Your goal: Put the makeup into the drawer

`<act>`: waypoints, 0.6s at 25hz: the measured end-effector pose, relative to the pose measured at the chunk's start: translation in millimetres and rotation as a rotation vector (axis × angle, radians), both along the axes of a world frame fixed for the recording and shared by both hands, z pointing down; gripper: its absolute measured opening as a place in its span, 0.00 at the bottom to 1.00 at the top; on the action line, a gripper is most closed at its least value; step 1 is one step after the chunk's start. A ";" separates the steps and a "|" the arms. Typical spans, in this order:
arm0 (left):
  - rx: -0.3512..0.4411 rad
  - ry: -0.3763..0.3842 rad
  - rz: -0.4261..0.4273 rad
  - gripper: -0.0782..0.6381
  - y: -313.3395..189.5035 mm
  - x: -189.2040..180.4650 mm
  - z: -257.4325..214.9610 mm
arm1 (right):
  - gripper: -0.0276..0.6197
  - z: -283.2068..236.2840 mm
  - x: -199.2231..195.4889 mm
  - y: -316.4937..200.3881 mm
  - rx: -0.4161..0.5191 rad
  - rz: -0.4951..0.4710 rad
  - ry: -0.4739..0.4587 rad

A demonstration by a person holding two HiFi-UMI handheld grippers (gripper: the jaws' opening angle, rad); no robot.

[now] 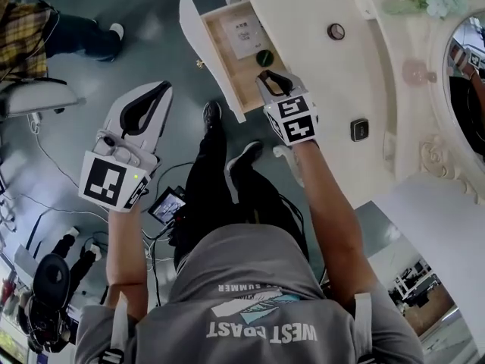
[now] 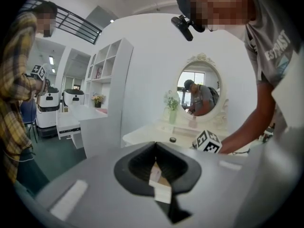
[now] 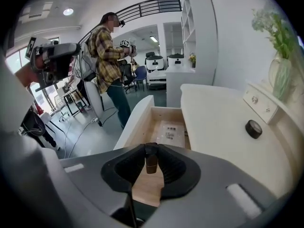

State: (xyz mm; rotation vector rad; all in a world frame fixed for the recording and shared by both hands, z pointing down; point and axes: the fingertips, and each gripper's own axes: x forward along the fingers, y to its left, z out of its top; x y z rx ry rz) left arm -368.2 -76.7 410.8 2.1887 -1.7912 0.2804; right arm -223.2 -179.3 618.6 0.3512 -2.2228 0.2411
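The wooden drawer [image 1: 227, 65] of the white dressing table [image 1: 318, 89] stands pulled open, with a white printed sheet [image 1: 244, 35] on its bottom. My right gripper [image 1: 263, 74] hangs over the drawer [image 3: 135, 122], tilted down, shut on a small dark makeup tube [image 3: 151, 160]. The tube's dark round end [image 1: 265, 58] shows just past the tips. My left gripper [image 1: 164, 89] is left of the drawer, over the floor, and its jaws [image 2: 155, 145] meet at the tips with nothing in them. A black round jar [image 1: 336, 31] and a black square case [image 1: 359, 130] lie on the tabletop.
A vase of flowers [image 3: 280, 75] and an oval mirror [image 1: 466, 82] stand at the table's back edge. My legs and shoes [image 1: 227, 165] are below the drawer. Another person in a plaid shirt [image 3: 107, 51] stands further off. Cables [image 1: 45, 165] run over the floor.
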 end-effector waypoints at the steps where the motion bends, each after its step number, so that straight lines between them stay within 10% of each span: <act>1: -0.002 0.002 -0.003 0.11 -0.3 -3.4 2.3 | 0.18 6.8 -2.9 1.6 -0.004 -0.004 0.009; 15: -0.040 0.030 -0.024 0.11 -6.2 -34.1 28.4 | 0.19 70.8 -22.8 14.8 -0.063 -0.048 0.123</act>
